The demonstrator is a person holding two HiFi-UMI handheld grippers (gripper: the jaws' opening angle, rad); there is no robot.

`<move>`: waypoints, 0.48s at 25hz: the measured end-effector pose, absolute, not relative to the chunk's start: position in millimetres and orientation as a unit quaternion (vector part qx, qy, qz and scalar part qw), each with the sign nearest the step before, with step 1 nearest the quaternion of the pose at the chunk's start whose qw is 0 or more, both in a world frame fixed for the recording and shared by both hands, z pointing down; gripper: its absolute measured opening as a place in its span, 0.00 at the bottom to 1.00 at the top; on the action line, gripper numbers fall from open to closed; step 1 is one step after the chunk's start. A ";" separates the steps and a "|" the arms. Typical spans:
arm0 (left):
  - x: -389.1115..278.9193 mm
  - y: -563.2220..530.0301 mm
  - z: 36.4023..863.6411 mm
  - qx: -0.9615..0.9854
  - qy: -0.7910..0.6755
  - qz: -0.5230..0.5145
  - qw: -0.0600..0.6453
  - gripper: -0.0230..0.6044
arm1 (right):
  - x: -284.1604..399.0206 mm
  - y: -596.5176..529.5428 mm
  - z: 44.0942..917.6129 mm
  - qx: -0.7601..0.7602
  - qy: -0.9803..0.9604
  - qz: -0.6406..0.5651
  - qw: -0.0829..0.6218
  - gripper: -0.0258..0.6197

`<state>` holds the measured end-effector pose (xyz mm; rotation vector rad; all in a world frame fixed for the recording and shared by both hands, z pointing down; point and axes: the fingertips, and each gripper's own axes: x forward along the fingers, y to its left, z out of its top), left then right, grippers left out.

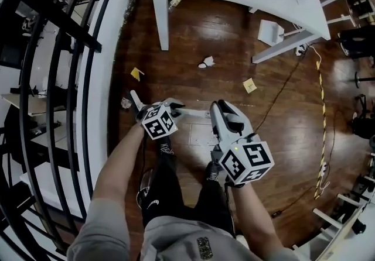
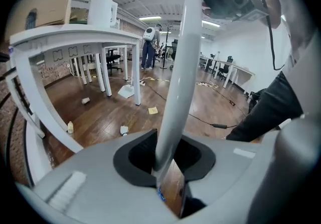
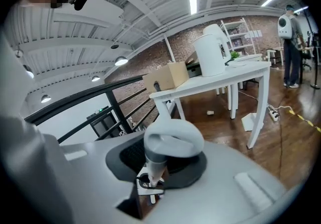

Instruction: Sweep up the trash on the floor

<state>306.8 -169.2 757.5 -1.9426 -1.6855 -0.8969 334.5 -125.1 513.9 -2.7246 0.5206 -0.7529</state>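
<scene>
Left gripper (image 2: 168,178) clamps handle (image 2: 178,82); right gripper view shows looped end (image 3: 173,140).

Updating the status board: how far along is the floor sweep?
Done: nothing looks swept yet. In hand: left tongs and right tongs grip the white handle. Remaining: crumpled white paper, yellow note and yellow scrap lie on the floor; dustpan sits by the table leg.

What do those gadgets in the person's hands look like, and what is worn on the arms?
Both the left gripper and right gripper are light grey moulded plastic shells with dark inner parts. Each carries a white cube printed with black square markers. The forearms are bare below a grey short-sleeved top.
</scene>
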 end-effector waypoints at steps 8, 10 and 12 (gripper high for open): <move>278.8 -21.0 720.4 -0.668 -0.666 -0.266 0.199 0.15 | 295.4 0.5 472.8 -0.960 0.092 -0.242 0.104 0.14; 264.2 14.0 714.7 -0.653 -0.682 -0.258 0.203 0.15 | 280.8 33.8 466.9 -0.963 0.073 -0.239 0.103 0.14; 248.5 43.1 709.6 -0.636 -0.698 -0.252 0.214 0.15 | 266.1 65.8 462.0 -0.965 0.055 -0.232 0.109 0.14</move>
